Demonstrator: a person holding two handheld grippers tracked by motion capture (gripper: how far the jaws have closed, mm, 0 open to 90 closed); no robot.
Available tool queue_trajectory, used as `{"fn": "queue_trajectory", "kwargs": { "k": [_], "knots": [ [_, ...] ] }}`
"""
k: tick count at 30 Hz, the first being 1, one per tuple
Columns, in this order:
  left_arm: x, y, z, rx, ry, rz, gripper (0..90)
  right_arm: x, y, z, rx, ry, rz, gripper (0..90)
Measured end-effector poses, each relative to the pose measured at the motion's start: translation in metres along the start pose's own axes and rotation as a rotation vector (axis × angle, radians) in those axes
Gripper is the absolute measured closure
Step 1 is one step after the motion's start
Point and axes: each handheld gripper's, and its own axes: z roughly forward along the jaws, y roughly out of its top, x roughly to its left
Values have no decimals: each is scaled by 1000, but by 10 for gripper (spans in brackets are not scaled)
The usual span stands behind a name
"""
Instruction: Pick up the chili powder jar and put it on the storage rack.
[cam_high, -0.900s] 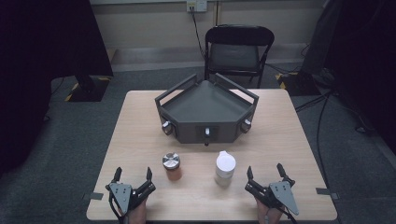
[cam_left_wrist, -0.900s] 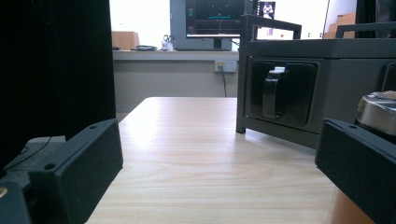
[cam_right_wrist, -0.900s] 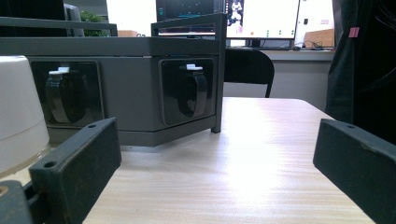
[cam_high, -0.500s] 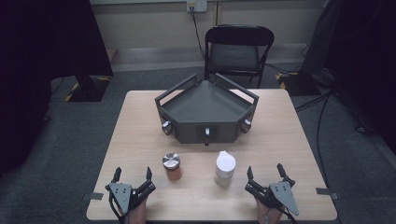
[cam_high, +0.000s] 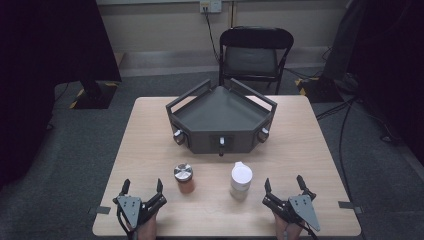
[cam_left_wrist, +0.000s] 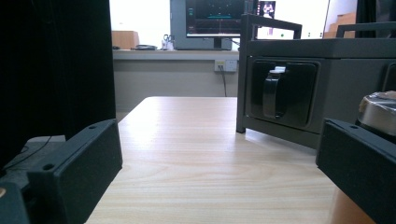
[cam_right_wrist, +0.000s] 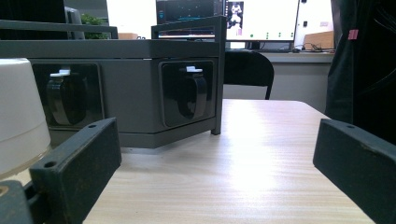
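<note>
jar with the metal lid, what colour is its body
Orange-brown, under a silver lid; the jar shows best in the high view.

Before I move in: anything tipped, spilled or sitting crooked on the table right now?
Nothing stands out. The metal-lidded jar and the white-lidded jar both stand upright with lids on, apart from each other, in front of the grey tray. No spill on the table. The left gripper and right gripper are open, touching nothing.

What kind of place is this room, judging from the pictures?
Probably a lab or office test room: computer monitors stand on a counter behind, a folding chair faces a plain wooden table, and cables run over the grey carpeted floor.
</note>
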Motion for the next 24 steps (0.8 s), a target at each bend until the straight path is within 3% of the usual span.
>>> {"fn": "queue_trajectory", "kwargs": {
  "k": [7,24],
  "knots": [
    [7,2,1,9,-32,-39,0,0,0,0,0,3,0,1],
    [5,11,-1,-5,-66,-47,0,0,0,0,0,0,0,7]
  ]
}}
